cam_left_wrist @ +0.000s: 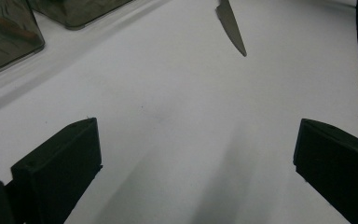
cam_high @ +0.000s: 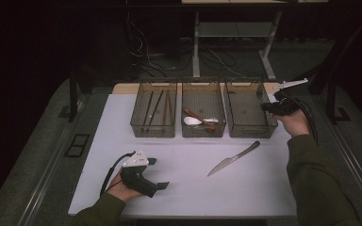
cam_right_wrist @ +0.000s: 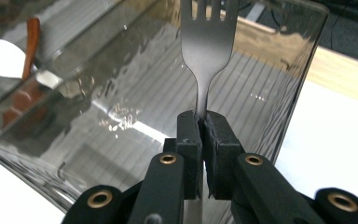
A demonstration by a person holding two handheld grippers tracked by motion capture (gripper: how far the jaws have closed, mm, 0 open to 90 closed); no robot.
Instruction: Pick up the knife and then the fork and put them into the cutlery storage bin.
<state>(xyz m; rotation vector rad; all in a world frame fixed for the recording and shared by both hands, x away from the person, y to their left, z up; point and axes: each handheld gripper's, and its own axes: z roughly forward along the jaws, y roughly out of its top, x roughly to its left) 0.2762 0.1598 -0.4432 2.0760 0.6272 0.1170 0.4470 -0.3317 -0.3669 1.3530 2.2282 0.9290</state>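
Note:
My right gripper [cam_right_wrist: 203, 122] is shut on the neck of a metal fork [cam_right_wrist: 208, 42], whose tines point forward over the right-hand smoky bin [cam_right_wrist: 121, 116]. In the high view that gripper [cam_high: 268, 107] sits at the right bin's [cam_high: 250, 109] right wall. A table knife [cam_high: 233, 158] lies on the white mat [cam_high: 122, 141] in front of the bins; its blade tip [cam_left_wrist: 233, 29] shows far ahead of my left gripper [cam_left_wrist: 193, 154]. The left gripper [cam_high: 156, 173] rests low on the mat at the front left, open, with nothing between its jaws.
Three smoky plastic bins stand in a row at the mat's far edge. The left bin [cam_high: 154, 109] holds chopsticks, the middle bin [cam_high: 203, 110] holds a white spoon [cam_high: 193, 121] and a brown one. Beyond the table are desk legs and cables on the floor.

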